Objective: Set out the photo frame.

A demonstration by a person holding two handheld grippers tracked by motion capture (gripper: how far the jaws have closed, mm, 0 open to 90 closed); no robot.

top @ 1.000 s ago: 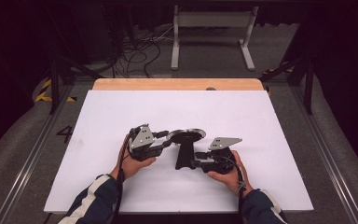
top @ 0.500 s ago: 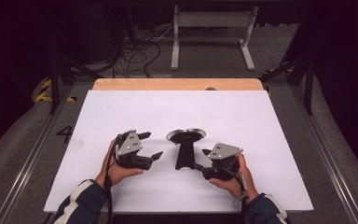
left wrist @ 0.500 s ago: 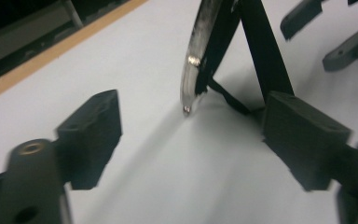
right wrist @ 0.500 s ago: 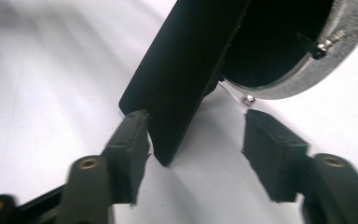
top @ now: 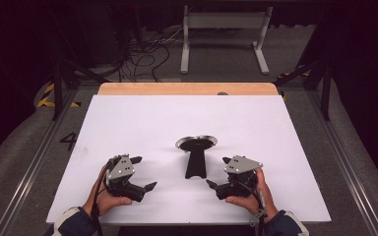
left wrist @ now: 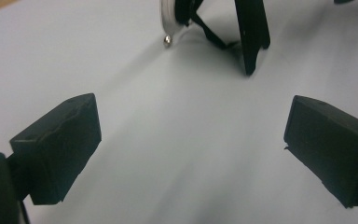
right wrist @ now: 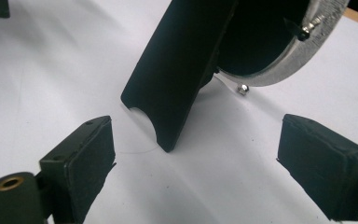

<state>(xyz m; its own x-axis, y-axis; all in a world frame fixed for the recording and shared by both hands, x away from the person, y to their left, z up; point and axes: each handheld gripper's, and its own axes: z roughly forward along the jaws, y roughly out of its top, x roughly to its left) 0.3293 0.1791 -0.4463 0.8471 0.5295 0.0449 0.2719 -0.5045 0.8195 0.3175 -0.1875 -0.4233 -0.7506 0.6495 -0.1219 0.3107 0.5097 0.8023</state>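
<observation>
Black stand with a round silver-rimmed disc (top: 196, 153) sits mid-bench (top: 275, 128), long axis near-to-far, foot toward the person. It lies between both grippers, touching neither. Right gripper (top: 218, 173) looks slightly nearer, fingers apart, empty. Left gripper (top: 143, 173) also has its fingers apart, empty.

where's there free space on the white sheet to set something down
Bare: the far half between the wooden edge and the round stand, plus both side margins. Crowded: the near middle, where the left gripper and right gripper flank the stand.
</observation>
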